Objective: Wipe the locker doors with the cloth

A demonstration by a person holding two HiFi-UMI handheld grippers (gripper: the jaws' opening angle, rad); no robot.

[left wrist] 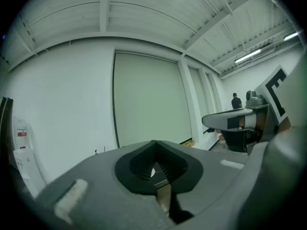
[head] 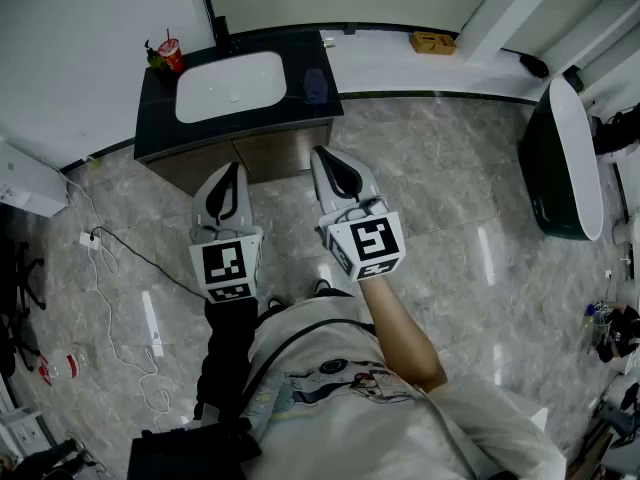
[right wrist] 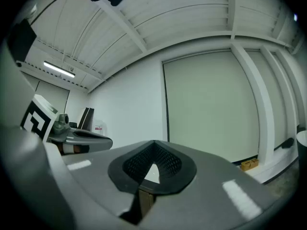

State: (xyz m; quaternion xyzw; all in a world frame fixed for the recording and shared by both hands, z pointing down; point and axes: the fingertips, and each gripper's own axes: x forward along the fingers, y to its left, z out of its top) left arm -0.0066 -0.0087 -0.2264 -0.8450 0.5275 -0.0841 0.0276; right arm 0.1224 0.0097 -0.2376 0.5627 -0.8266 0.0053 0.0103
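In the head view my left gripper (head: pixel 235 170) and right gripper (head: pixel 323 154) are held side by side, level, pointing at a dark vanity cabinet (head: pixel 262 154). Both have their jaws together with nothing between them. The left gripper view shows its own jaws (left wrist: pixel 154 143) meeting at the tip against a white wall, with the right gripper (left wrist: pixel 239 121) alongside. The right gripper view shows the same for its jaws (right wrist: pixel 153 143), with the left gripper (right wrist: pixel 79 140) at its left. A small dark bluish thing (head: pixel 316 85), possibly a cloth, lies on the counter's right end. No locker doors show.
A white basin (head: pixel 231 86) is set in the black counter, with a red cup (head: pixel 171 54) at its left corner. A yellow box (head: pixel 432 42) sits on the wall ledge. A dark tub with a white rim (head: pixel 566 158) stands at right. Cables (head: pixel 110 268) trail over the marble floor at left.
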